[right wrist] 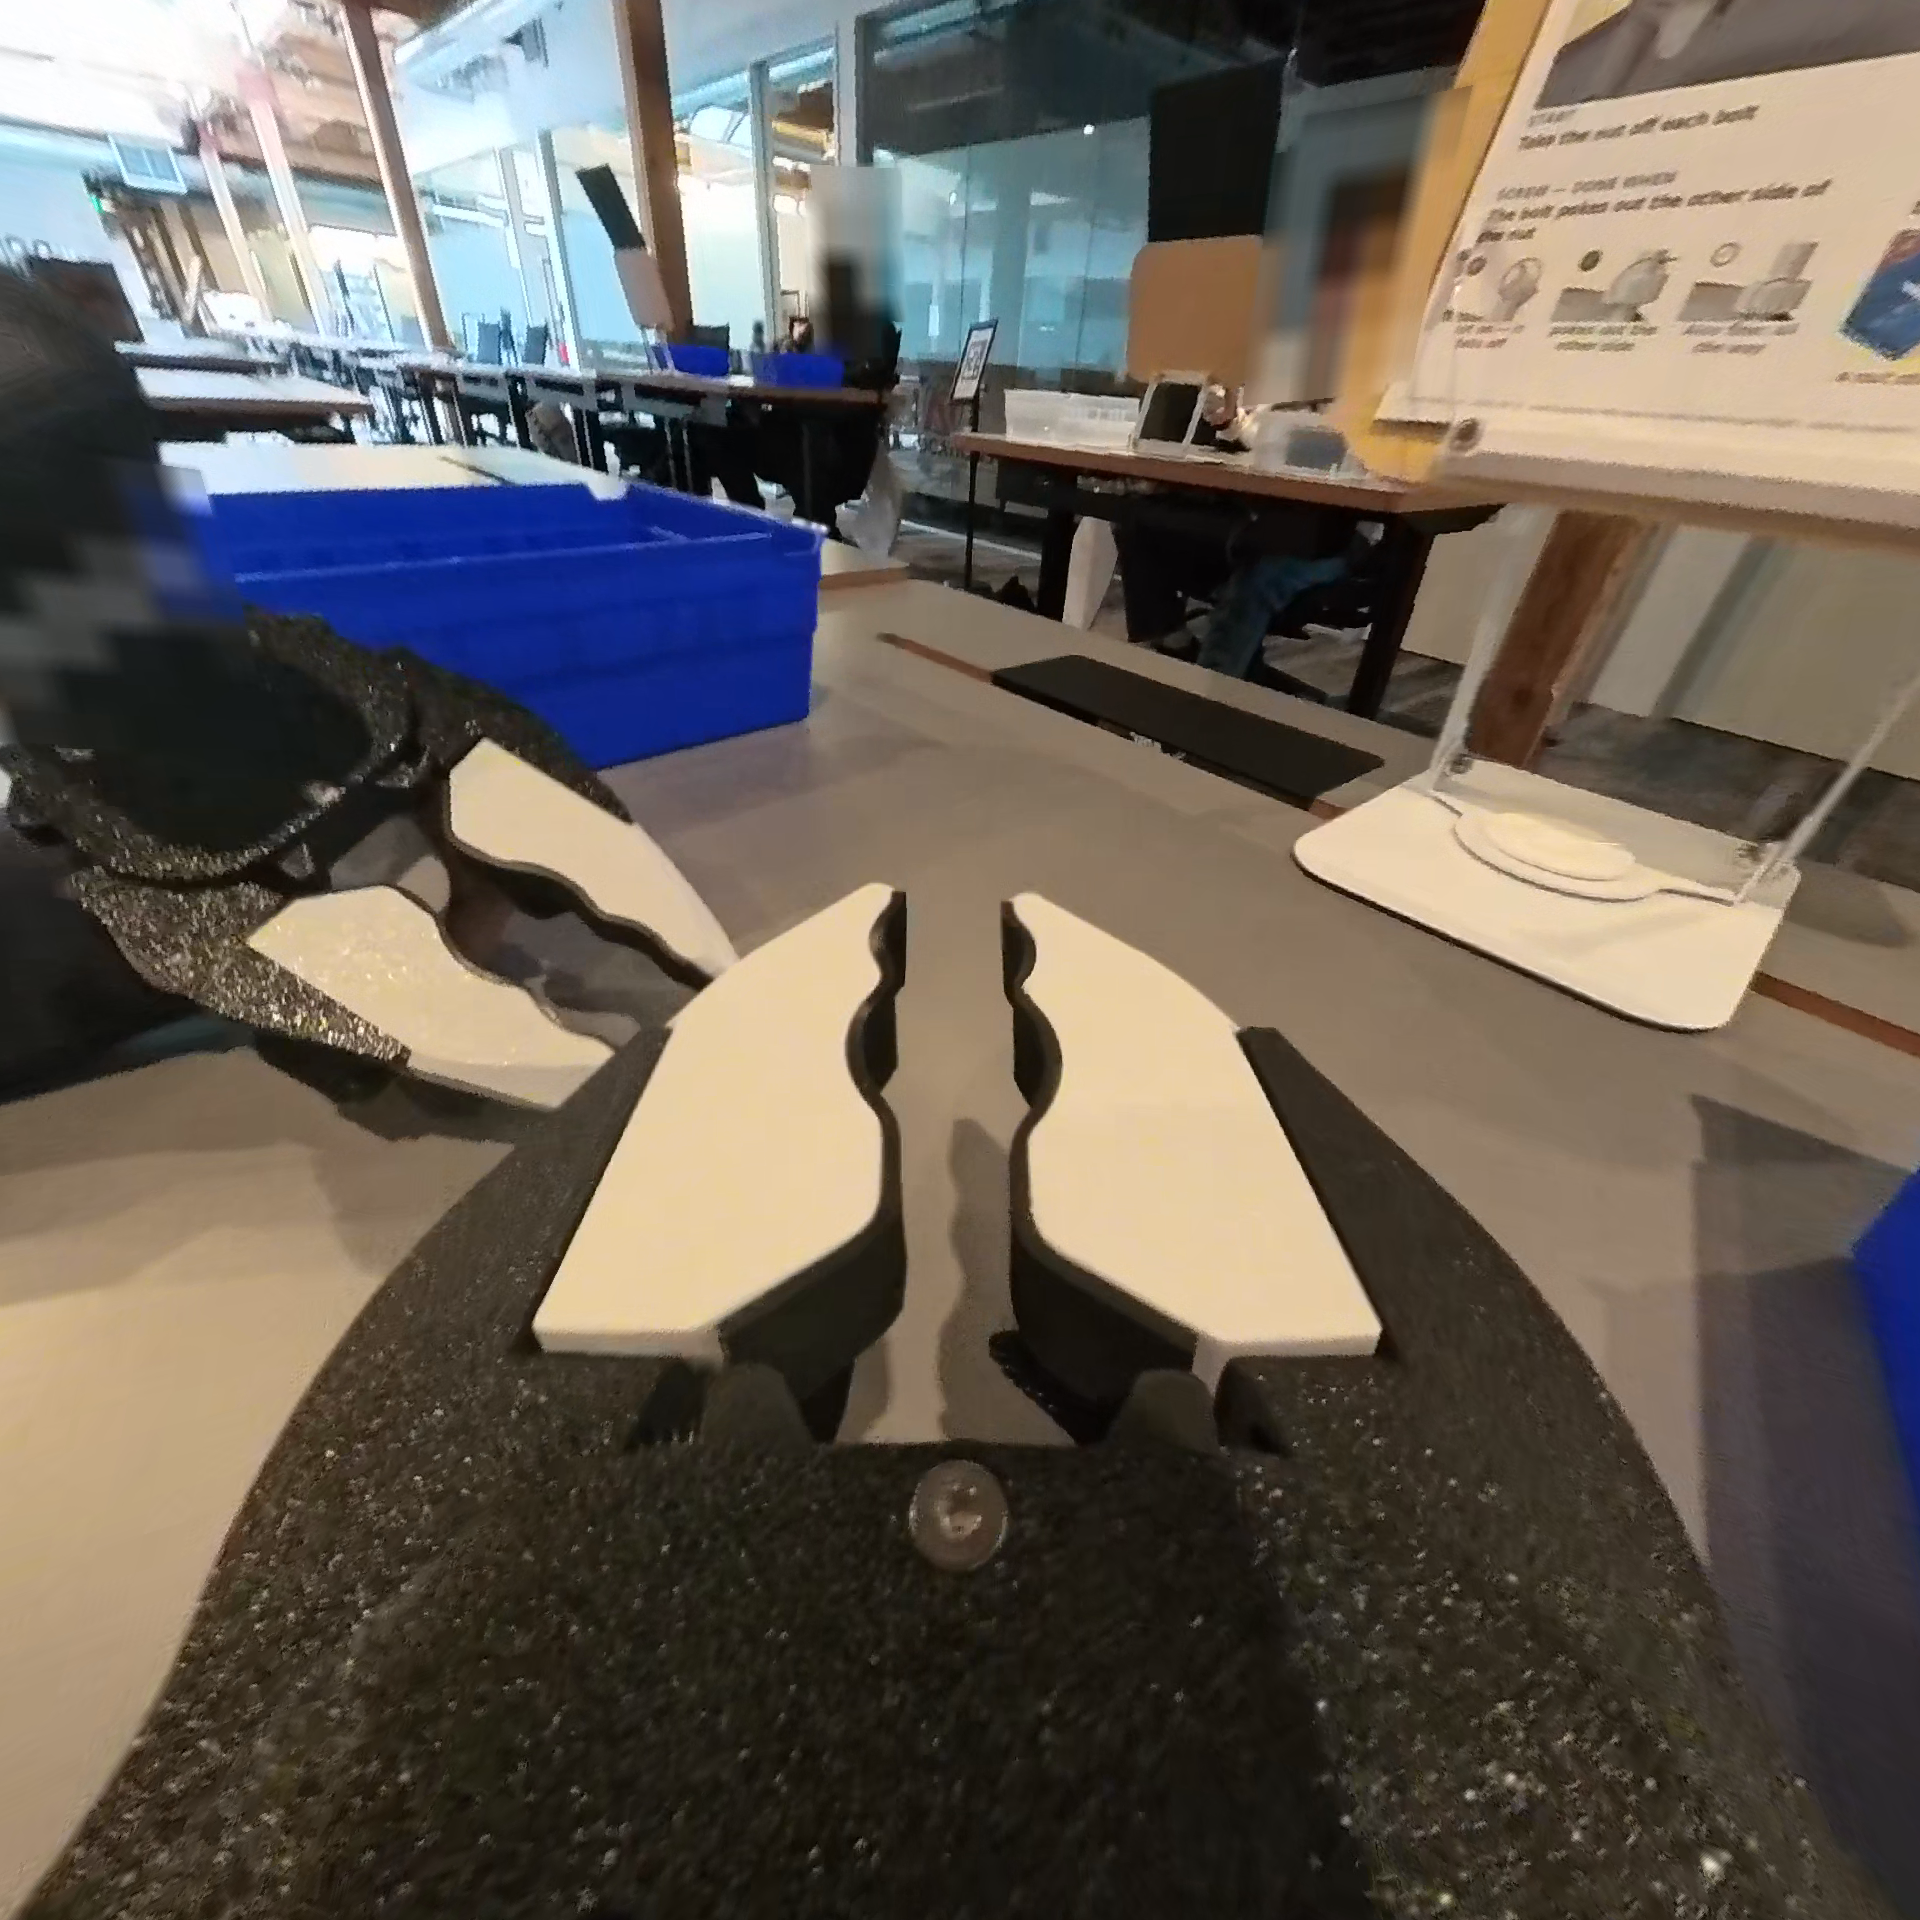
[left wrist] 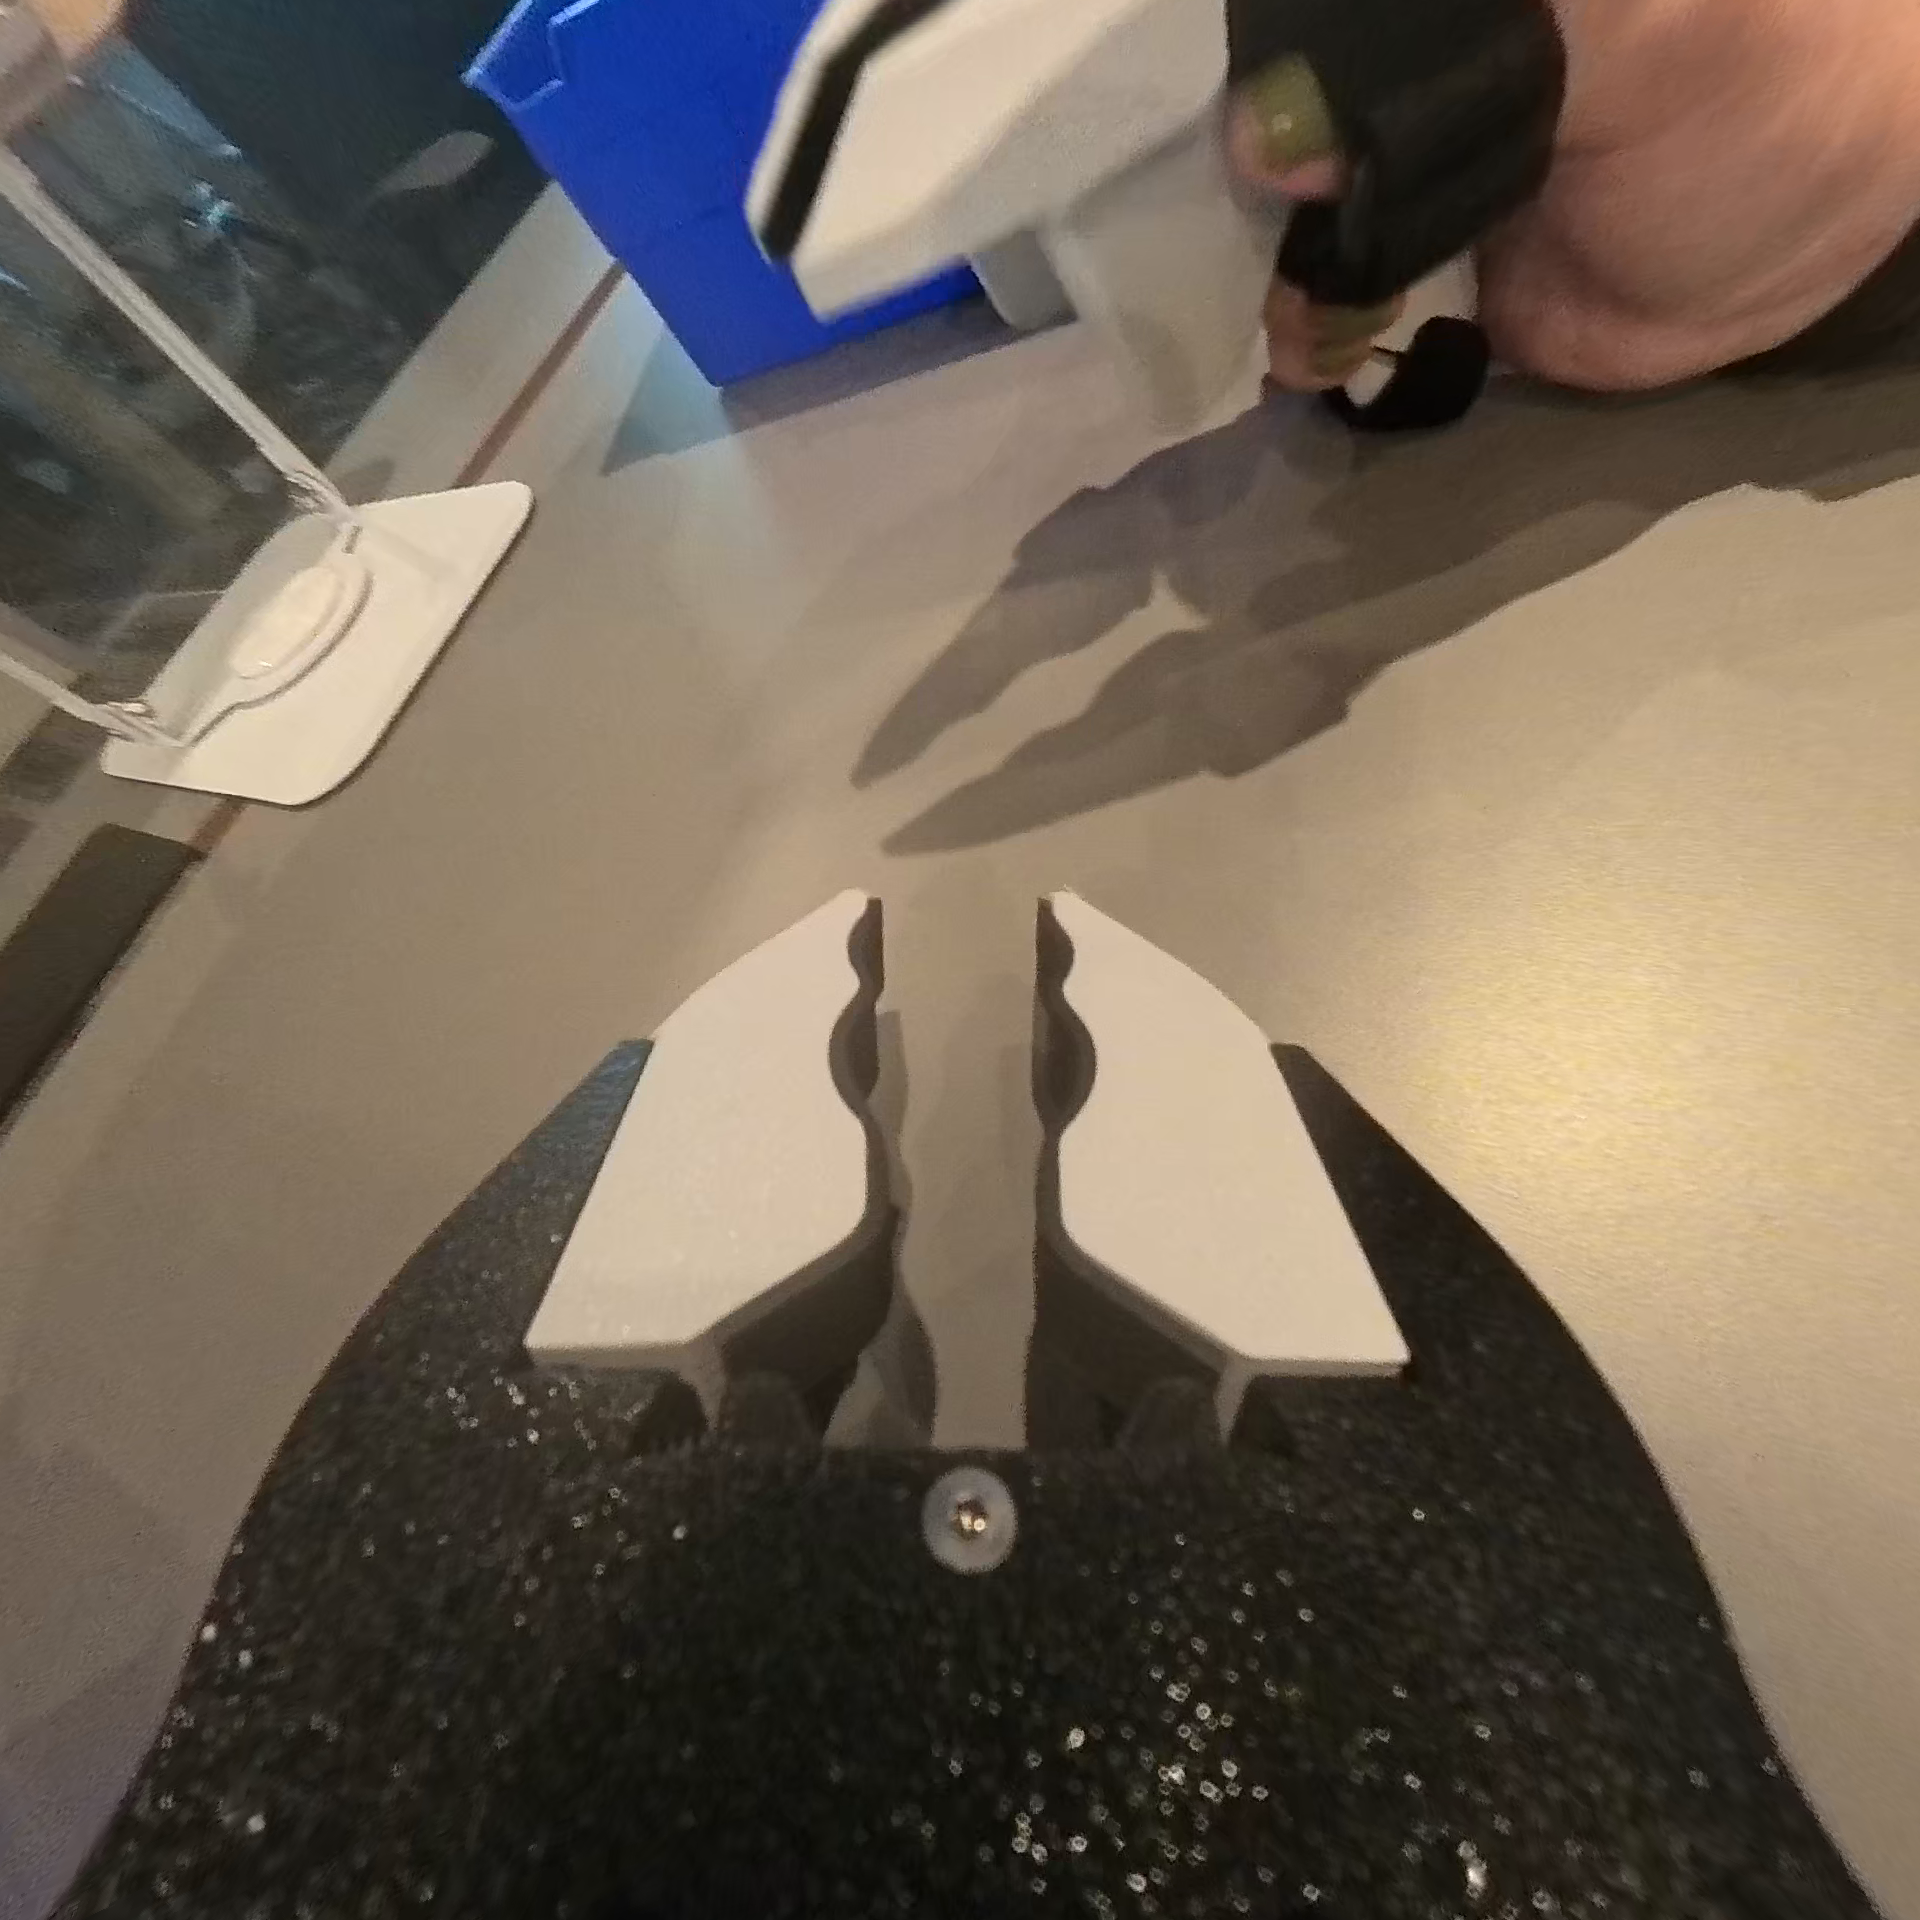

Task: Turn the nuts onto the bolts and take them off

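In the left wrist view, the left gripper point(left wrist: 959, 914), with two white fingers on a sparkly black body, hung over the smooth grey table point(left wrist: 1455, 1039). Its fingers were apart with nothing between them. Far ahead, the right gripper point(left wrist: 821, 187) looked blurry, and I could not tell how its fingers stood there. A hand point(left wrist: 1662, 208) held it. A deep blue plastic bin point(left wrist: 665, 208) stood behind it. A clear sign stand with a flat white base point(left wrist: 343, 644) sat at the left. No nuts or bolts showed.

In the right wrist view, the right gripper point(right wrist: 951, 914) had its white fingers apart, holding nothing. The left gripper point(right wrist: 634, 997) lay just beside it at the left, also apart. The blue bin point(right wrist: 540, 623) stood behind, its inside hidden. The sign stand point(right wrist: 1538, 914) sat at the right, and a flat black pad point(right wrist: 1184, 717) lay farther back. No nuts or bolts showed here either.
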The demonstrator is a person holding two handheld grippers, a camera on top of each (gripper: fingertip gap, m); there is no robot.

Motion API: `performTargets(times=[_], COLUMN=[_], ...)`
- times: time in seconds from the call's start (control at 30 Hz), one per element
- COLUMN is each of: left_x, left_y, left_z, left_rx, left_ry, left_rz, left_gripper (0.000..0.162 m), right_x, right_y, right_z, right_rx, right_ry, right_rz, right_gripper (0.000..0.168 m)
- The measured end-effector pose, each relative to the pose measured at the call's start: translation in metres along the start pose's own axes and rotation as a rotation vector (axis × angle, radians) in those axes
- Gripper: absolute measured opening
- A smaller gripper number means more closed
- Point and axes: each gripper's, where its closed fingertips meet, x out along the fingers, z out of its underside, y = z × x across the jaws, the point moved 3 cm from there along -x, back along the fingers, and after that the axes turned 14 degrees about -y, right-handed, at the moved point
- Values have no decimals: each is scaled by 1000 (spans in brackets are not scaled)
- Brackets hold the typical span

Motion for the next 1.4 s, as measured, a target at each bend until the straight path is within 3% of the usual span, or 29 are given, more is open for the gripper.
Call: performTargets(times=[0.7, 0.83, 0.97, 1.1, 1.2, 1.27, 1.4], left_x=[-3, -35, -100, -179, -218, -224, -216], left_y=[-4, -7, -30, -67, -99, -111, -108], left_z=[-2, -30, -39, -9, 45, 85, 147], left_rx=[-50, -112, -141, -191, -197, -224, -272], left_ry=[25, 131, 125, 3, -226, -377, -628], left_rz=[-24, -27, -204, -350, -431, -380, -130], left_gripper=[29, 35, 34, 29, 18, 13, 16], right_x=[16, 17, 17, 17, 18, 18, 18], right_y=[-24, -25, -25, -26, -28, -28, -29], right_z=[15, 15, 15, 15, 15, 15, 16], right_rx=[-204, -211, -209, -210, -218, -225, -235], right_ry=[-146, -151, -147, -148, -148, -155, -157], right_rz=[-26, -26, -27, -32, -39, -39, -34], right_gripper=[0, 0, 0, 0, 0, 0, 0])
